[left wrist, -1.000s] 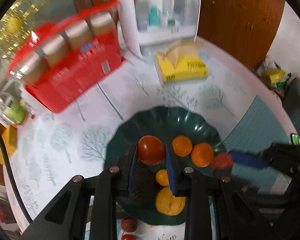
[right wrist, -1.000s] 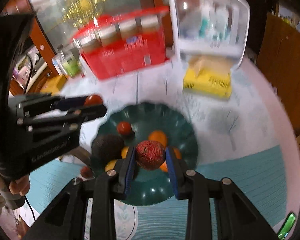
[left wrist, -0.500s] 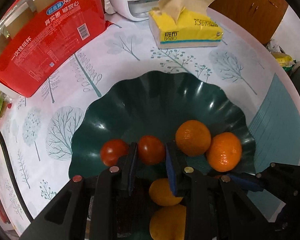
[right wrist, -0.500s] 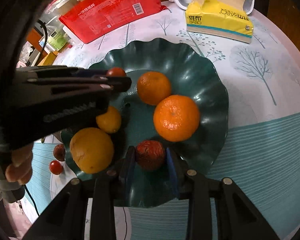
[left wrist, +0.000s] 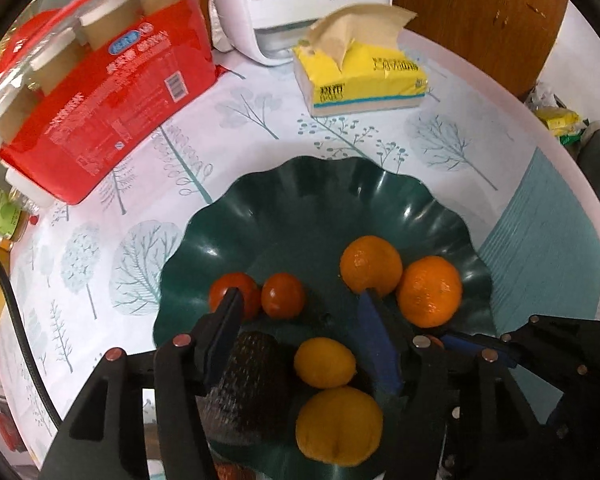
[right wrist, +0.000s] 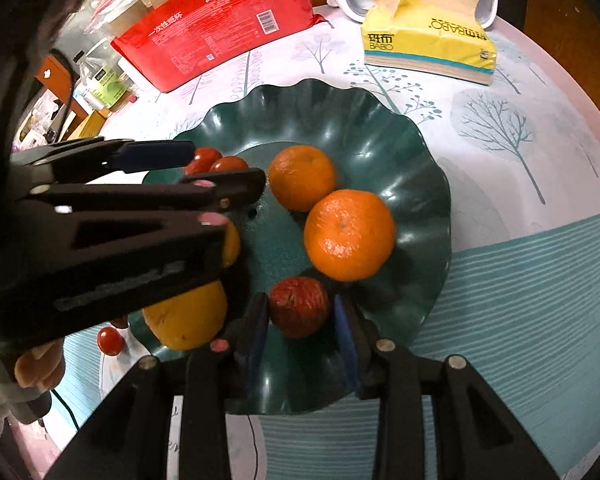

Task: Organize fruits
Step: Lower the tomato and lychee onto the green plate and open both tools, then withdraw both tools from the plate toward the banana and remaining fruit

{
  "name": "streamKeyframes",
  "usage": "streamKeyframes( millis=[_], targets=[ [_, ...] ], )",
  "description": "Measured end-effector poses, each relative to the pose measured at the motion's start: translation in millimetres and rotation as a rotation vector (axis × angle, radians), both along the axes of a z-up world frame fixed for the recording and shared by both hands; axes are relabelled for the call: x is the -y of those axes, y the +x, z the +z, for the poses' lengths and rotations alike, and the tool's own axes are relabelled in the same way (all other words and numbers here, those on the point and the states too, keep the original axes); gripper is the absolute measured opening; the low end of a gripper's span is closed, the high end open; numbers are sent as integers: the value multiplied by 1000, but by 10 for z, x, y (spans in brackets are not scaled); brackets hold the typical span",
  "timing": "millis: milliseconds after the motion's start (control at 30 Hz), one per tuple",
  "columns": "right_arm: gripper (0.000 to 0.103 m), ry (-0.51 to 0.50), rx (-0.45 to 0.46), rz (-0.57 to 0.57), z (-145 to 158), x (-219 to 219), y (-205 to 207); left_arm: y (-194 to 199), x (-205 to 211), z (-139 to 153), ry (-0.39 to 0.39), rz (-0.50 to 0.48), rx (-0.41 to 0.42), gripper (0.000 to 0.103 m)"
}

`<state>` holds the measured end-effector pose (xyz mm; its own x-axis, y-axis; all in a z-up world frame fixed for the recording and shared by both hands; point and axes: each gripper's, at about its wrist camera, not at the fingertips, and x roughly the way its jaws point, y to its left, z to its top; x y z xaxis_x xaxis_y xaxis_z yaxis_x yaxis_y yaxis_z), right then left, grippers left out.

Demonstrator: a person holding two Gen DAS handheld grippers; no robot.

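We see the left gripper (left wrist: 300, 312) with its jaws spread wide above the dark green scalloped plate (left wrist: 324, 196), holding nothing. Two cherry tomatoes (left wrist: 282, 295) sit side by side just beyond its left finger. Two mandarins (right wrist: 350, 234) lie touching each other, with two yellow fruits (left wrist: 324, 363) and a dark avocado (left wrist: 248, 384) nearer the camera. The right gripper (right wrist: 300, 314) straddles a wrinkled red fruit (right wrist: 299, 306) — possibly a lychee — resting on the plate; its jaws stand slightly parted, apparently not pinching. One more cherry tomato (right wrist: 110, 340) lies on the desk (right wrist: 520, 128) beside the plate.
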<state>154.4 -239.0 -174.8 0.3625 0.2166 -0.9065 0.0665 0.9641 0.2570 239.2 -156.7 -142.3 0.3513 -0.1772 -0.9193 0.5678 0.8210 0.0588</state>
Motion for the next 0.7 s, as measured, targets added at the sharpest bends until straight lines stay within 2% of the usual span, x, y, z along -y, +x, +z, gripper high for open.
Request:
streamKeyframes(
  millis=[267,333,700],
  targets=[
    [34,-14,16,-1,162,-35,-104,-142,-234,362,-61,47,24,62],
    [34,-20,22,0,219,-59,-127,-201,-289,453,-76,54,33,66],
    [34,-61,86,-6,688,-185,-438,-615,-792,1023,-129,95,104,72]
  ],
)
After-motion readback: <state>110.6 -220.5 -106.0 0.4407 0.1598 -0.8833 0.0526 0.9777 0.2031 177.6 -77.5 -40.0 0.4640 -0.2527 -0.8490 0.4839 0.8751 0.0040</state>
